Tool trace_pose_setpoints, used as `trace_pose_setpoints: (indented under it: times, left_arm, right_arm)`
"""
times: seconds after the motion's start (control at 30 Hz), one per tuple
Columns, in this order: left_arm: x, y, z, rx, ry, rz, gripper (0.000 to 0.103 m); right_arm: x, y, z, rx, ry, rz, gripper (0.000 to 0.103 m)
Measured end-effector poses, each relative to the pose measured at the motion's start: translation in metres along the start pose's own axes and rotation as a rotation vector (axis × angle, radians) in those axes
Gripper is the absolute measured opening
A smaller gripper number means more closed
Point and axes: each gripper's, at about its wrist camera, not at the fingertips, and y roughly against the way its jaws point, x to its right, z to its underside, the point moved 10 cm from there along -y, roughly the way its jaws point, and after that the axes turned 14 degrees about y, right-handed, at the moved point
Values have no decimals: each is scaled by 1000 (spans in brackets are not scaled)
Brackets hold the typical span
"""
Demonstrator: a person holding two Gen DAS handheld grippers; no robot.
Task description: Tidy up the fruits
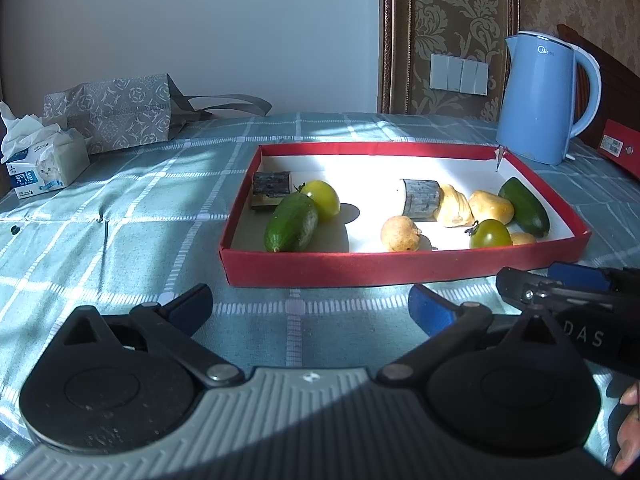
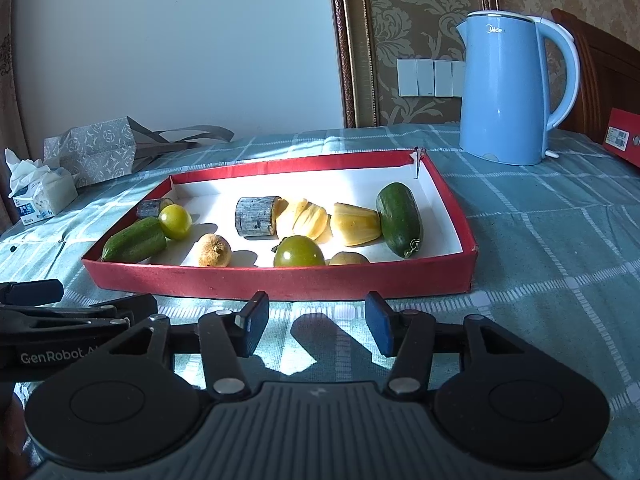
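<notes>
Here we hold both tools low over the checked tablecloth (image 2: 540, 240), just near of the red tray (image 2: 280, 280). Our left gripper (image 1: 310, 306) has its jaws wide apart with nothing between them; our right gripper (image 2: 316, 322) is parted too, less widely, and also empty.

All the fruit lies inside the tray. At the left end sit a cucumber (image 1: 291, 222), a yellow-green tomato (image 1: 321, 199) touching it, and a grey sugarcane stub (image 1: 271, 189) behind. Toward the right are a brown round fruit (image 2: 215, 250), a second cane piece (image 2: 256, 216), 2 jackfruit pods (image 2: 304, 218), a greener tomato (image 2: 299, 252) and a second cucumber (image 2: 399, 218).

The right view shows a small yellowish fruit (image 2: 348, 258) at the near wall, perhaps a potato; the left view half hides it. A blue kettle (image 2: 506, 88) stands far right, a tissue box (image 1: 46, 166) far left.
</notes>
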Motion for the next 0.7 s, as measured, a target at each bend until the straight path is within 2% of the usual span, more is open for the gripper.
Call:
trace_pose_setpoints:
  times: [0.7]
  left_arm:
    - [0, 7, -3, 25, 2, 14, 103]
  right_arm:
    - [0, 2, 0, 9, 1, -2, 55]
